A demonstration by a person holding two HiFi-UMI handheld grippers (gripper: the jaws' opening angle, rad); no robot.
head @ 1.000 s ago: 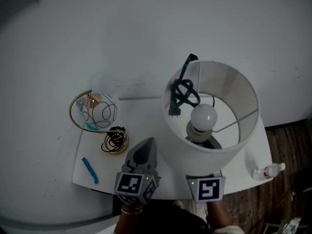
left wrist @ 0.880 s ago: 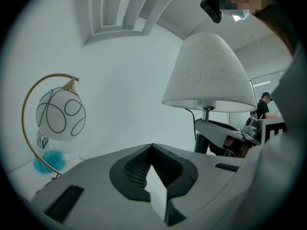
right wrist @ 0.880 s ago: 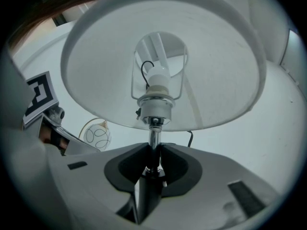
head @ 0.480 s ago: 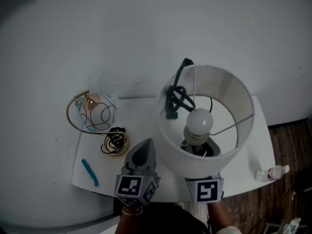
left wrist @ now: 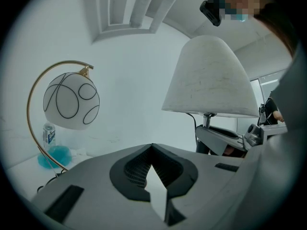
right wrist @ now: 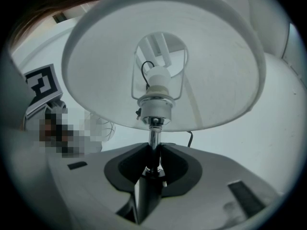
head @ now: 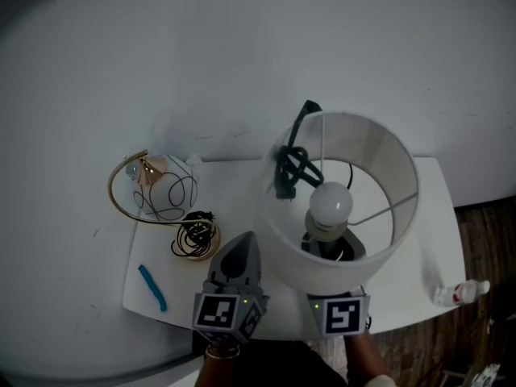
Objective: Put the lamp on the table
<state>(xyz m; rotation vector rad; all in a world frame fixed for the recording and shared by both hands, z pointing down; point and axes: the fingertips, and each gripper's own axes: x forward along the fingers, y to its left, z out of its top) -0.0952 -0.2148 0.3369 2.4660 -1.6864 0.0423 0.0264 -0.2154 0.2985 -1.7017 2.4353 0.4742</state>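
Note:
The lamp has a white drum shade (head: 322,266), a bulb (head: 333,203) and a black cord coiled (head: 292,164) over the shade's rim. It stands upright over the white table (head: 234,192), and the shade hides its base. My right gripper (right wrist: 153,150) is shut on the lamp's chrome stem (right wrist: 154,138) just below the socket. In the head view only its marker cube (head: 341,314) shows at the table's near edge. My left gripper (head: 244,242) is shut and empty, pointing across the table just left of the shade (left wrist: 211,78).
A globe lamp (head: 165,188) on a gold arc stands at the table's left, with its coiled cord (head: 193,237) beside it. A blue strip (head: 151,287) lies near the front left corner. A small bottle (head: 459,293) lies on the wooden floor to the right. A wall runs behind the table.
The lamp in my right gripper has drifted slightly left over the table. The left gripper has kept its place.

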